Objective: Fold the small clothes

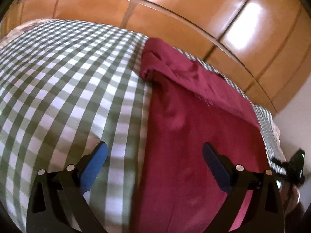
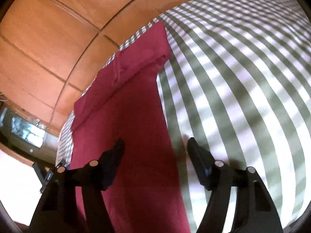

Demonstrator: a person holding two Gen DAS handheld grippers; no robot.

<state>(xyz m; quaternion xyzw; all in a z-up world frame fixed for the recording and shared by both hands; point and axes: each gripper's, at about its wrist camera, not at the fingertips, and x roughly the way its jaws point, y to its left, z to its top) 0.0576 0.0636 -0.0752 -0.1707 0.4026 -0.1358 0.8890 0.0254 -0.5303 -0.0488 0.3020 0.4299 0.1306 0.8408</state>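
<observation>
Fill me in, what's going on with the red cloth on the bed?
A person holds a two-finger gripper in each hand above a dark red garment lying in a long strip on a green-and-white checked bedspread. Its far end looks folded over. The left gripper and right gripper both stand open, each straddling a long edge of the cloth at the near end; neither is gripping it.

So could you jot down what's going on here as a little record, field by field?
garment: dark red garment, long and narrow, far end doubled over
surface: green and white checked cloth
left gripper: jaws open, holding nothing, straddling the garment's long edge
right gripper: jaws open, above the garment's other long edge, gripping nothing
background: glossy wooden panels
</observation>
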